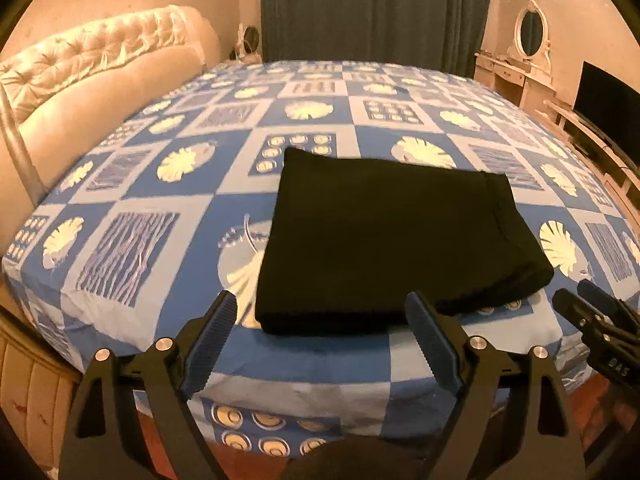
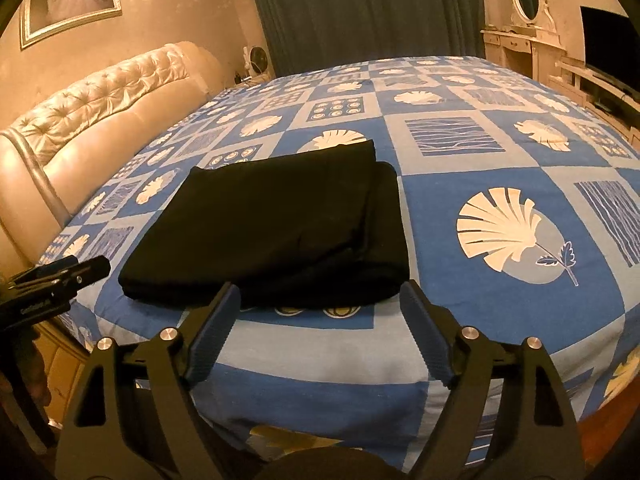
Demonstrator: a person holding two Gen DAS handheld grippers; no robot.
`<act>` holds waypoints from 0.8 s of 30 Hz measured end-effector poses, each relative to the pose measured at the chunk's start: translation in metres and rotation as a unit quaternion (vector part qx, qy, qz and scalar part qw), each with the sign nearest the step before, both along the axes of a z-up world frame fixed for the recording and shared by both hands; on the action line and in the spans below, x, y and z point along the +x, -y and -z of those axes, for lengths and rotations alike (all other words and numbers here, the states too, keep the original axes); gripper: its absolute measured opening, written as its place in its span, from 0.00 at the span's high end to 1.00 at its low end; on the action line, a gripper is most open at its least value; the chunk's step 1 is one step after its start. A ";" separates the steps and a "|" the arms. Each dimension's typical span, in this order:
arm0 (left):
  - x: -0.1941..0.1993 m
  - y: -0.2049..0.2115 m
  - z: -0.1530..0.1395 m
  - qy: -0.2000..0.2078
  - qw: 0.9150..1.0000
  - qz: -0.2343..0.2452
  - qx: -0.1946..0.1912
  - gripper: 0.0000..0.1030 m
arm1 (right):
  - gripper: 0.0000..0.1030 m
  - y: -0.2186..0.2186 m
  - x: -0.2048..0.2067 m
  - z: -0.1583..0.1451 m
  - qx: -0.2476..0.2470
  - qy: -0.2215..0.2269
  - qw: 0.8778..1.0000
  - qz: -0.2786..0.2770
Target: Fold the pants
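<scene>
Black pants [image 1: 384, 240] lie folded into a compact rectangle on the blue patterned bed sheet [image 1: 168, 200]; they also show in the right wrist view [image 2: 272, 224]. My left gripper [image 1: 322, 312] is open and empty, held just in front of the pants' near edge. My right gripper [image 2: 320, 300] is open and empty, also just short of the near edge. The right gripper shows at the right of the left wrist view [image 1: 588, 304], and the left gripper at the left of the right wrist view [image 2: 76, 272].
A tufted cream headboard [image 1: 100, 64] runs along the left. Dark curtains [image 1: 376, 8] hang behind the bed. A vanity with an oval mirror [image 1: 530, 32] and a TV [image 1: 608, 104] stand at the right. The bed's front edge drops off below the grippers.
</scene>
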State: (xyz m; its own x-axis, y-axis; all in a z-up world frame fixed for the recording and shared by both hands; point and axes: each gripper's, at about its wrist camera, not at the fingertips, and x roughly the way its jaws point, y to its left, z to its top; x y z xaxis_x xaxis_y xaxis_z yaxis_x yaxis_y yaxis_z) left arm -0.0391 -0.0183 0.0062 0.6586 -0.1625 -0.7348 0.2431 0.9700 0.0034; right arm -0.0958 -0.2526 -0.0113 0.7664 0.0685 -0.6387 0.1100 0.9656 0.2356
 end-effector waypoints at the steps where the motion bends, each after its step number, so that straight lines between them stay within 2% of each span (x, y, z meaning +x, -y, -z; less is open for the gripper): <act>1: 0.000 0.000 0.002 -0.010 1.000 0.000 -0.004 0.17 | 0.20 -0.001 0.000 0.000 -0.004 0.000 1.000 0.000; 4: -0.004 0.002 0.005 -0.026 1.000 0.003 -0.011 0.17 | 0.20 -0.005 0.000 -0.002 -0.013 0.001 1.000 -0.004; 11: -0.014 0.002 -0.002 -0.006 1.000 0.003 -0.003 0.17 | 0.20 -0.005 -0.006 -0.007 -0.021 0.020 1.000 0.001; 17: -0.015 -0.011 -0.009 0.000 1.000 -0.018 -0.026 0.17 | 0.19 -0.004 -0.008 -0.009 -0.019 0.027 0.999 0.002; 24: -0.008 -0.017 -0.009 -0.004 0.999 -0.040 -0.032 0.17 | 0.19 -0.004 -0.008 -0.010 -0.020 0.025 0.999 0.001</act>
State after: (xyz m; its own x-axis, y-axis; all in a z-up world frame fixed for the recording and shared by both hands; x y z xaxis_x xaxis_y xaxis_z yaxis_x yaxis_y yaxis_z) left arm -0.0468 -0.0013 0.0150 0.6650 -0.1554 -0.7305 0.1640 0.9846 -0.0601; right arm -0.1038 -0.2487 -0.0017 0.7978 0.0416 -0.6015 0.1010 0.9743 0.2014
